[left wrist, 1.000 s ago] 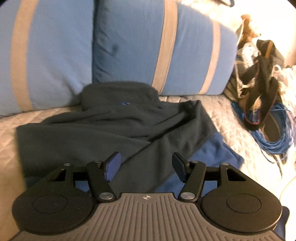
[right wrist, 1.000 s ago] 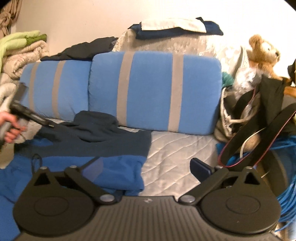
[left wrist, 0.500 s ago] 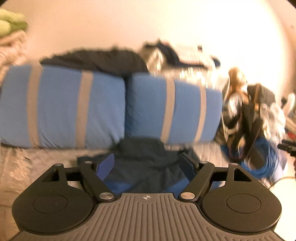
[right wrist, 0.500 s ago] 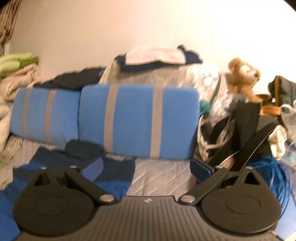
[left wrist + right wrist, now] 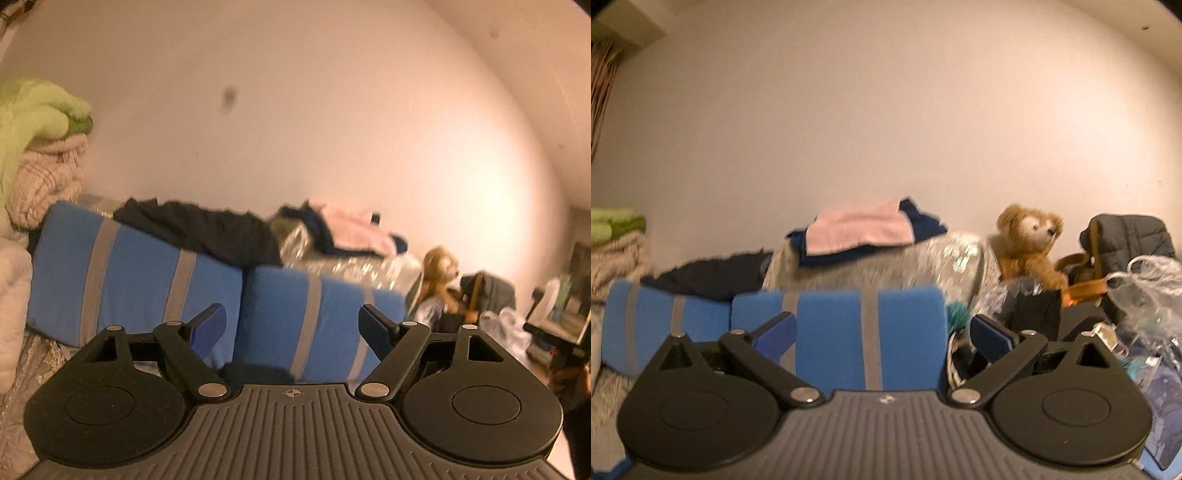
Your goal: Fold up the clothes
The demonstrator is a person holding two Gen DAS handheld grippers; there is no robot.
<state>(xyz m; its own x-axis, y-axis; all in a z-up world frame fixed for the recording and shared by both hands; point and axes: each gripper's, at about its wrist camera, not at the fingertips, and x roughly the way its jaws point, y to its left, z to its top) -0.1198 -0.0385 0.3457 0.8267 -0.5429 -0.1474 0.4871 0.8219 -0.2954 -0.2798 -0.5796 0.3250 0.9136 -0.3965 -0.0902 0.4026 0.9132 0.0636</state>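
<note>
Behind the blue striped cushions (image 5: 834, 332) only the wall showed; your left gripper (image 5: 291, 325) and right gripper (image 5: 882, 332) held their jaws released, grasping nothing. The dark garment (image 5: 258, 373) lay low under your left gripper, so I judge you were between folds and next needed to come down on an edge.

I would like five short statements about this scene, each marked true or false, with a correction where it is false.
1. The left tool is open with nothing between its fingers. True.
2. The right tool grips a pink towel. False: it is open and empty; the pink towel lies folded far behind, on a dark blue cloth.
3. A teddy bear sits right of the blue pillows. True.
4. The pillows have red stripes. False: the stripes are grey.
5. A dark garment lies over the top of the left pillow. True.
</note>
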